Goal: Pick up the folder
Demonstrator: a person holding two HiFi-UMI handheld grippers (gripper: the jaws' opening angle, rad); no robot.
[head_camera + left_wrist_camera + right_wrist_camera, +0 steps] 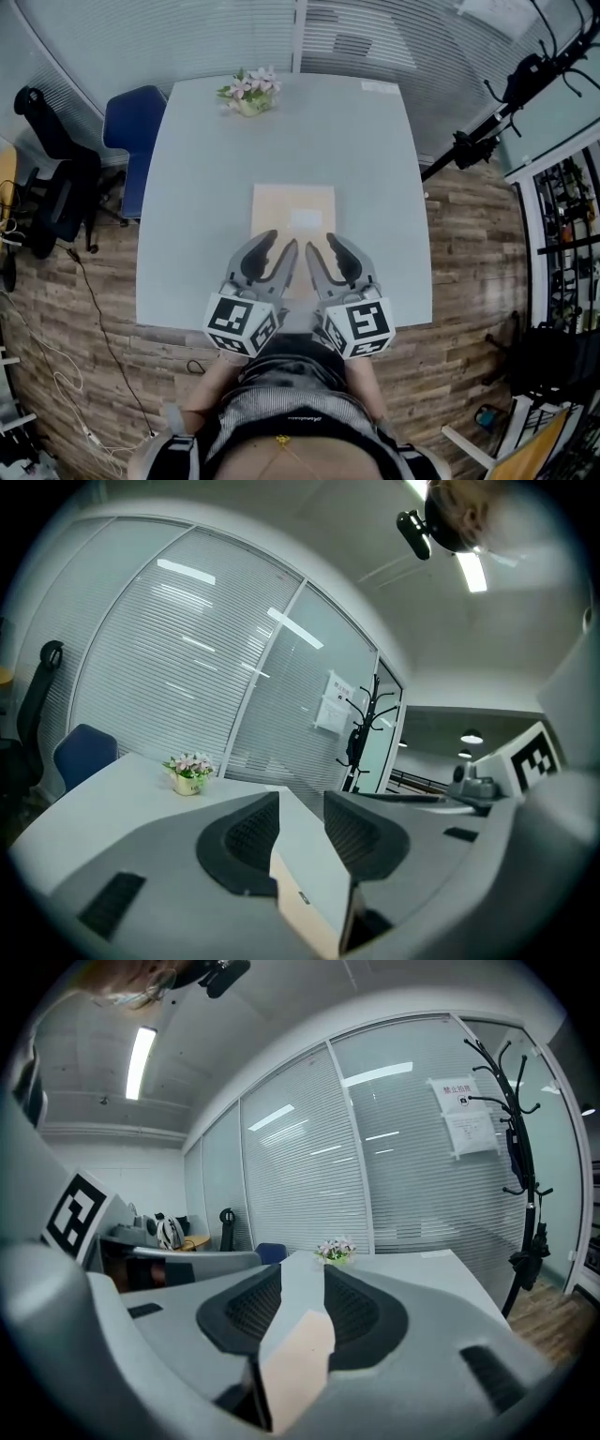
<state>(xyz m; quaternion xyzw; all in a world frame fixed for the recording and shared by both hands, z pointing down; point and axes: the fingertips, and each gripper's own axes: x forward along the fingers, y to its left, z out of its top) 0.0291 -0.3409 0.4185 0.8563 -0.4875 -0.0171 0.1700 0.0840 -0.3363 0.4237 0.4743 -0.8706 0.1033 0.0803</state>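
Observation:
A tan folder [292,202] with a white label lies flat on the grey table [375,187], near its front edge. My left gripper [281,242] and right gripper [322,242] hover side by side over the folder's near end, pointing away from me. Each has its jaws a few centimetres apart, side by side. In the left gripper view the folder [305,902] shows low in the gap of the left gripper [302,822]. In the right gripper view the folder [295,1363] shows the same way in the right gripper [302,1302]. I see no pad pressing on it.
A small pot of flowers [250,94] stands at the table's far edge. A blue chair [131,131] and a black office chair [52,187] stand to the left, and a black stand [487,131] to the right. Glass walls with blinds close off the back.

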